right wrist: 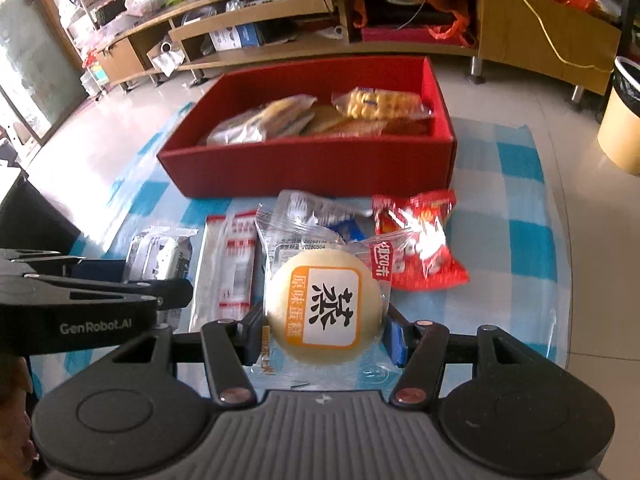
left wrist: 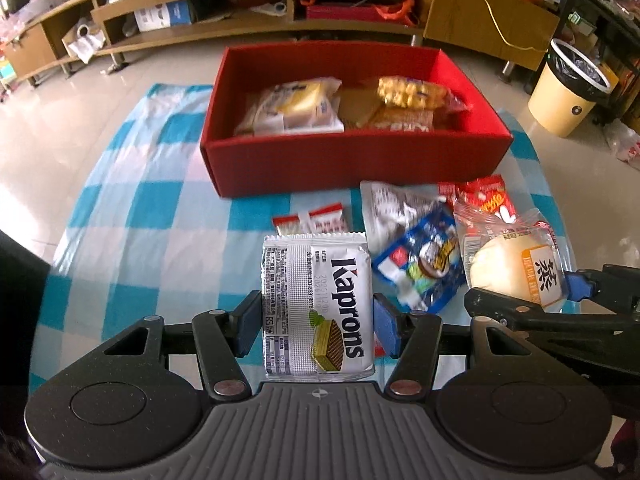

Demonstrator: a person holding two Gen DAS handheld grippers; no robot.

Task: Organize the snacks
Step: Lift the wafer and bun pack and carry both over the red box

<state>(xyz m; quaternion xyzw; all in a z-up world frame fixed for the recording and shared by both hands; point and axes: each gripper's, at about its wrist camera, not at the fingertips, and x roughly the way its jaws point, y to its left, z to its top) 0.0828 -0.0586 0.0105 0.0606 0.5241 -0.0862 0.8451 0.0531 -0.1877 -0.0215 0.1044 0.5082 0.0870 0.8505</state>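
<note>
My left gripper (left wrist: 318, 320) is shut on a white Kaprons wafer pack (left wrist: 318, 304), which it holds in front of the red box (left wrist: 352, 160). My right gripper (right wrist: 324, 328) is shut on a round steamed cake in clear wrap (right wrist: 324, 304); the cake also shows in the left wrist view (left wrist: 516, 268). The red box (right wrist: 308, 164) holds several wrapped snacks, among them a yellow cake pack (left wrist: 296, 108) and a corn-coloured pack (left wrist: 412, 92). Loose snacks lie on the checked cloth (left wrist: 140, 208): a blue pack (left wrist: 420, 260), a red pack (right wrist: 420, 240) and a white-red pack (right wrist: 228, 268).
A yellow bin (left wrist: 568, 88) stands on the floor at the right. Low wooden shelves (left wrist: 200, 12) run along the back. The left gripper's body (right wrist: 80, 304) lies close to my right gripper on its left side.
</note>
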